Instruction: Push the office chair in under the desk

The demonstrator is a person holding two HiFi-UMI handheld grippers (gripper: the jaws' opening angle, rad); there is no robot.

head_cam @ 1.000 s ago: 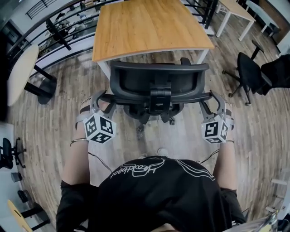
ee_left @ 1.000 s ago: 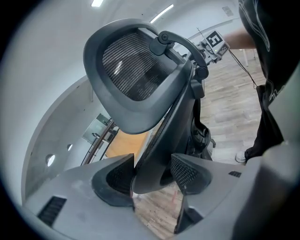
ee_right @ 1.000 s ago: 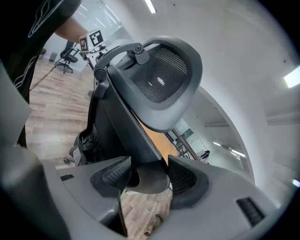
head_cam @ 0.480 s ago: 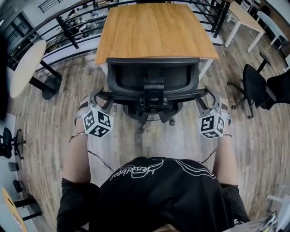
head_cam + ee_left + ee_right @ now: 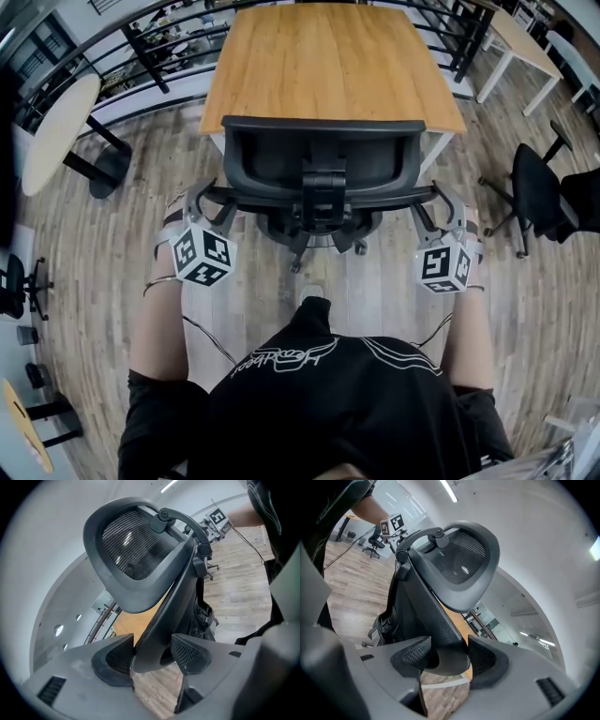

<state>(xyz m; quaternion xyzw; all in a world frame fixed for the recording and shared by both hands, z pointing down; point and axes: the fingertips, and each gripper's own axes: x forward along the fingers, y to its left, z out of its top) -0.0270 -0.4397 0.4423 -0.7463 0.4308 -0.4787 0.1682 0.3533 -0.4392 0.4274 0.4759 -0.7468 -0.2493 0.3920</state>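
The office chair (image 5: 319, 159) sits at the near edge of the desk (image 5: 328, 56), with open floor (image 5: 103, 262) behind. The left gripper (image 5: 208, 200) and right gripper (image 5: 429, 200) each pinch one side of its back.

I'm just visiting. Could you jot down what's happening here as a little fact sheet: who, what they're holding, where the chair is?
Who: a person with a handheld gripper in each hand
Left gripper: fingers closed on the left end of the office chair back frame
Right gripper: closed on the right end
Chair position: backrest at the desk near edge, wheeled base showing on the person's side
Floor: wood planks
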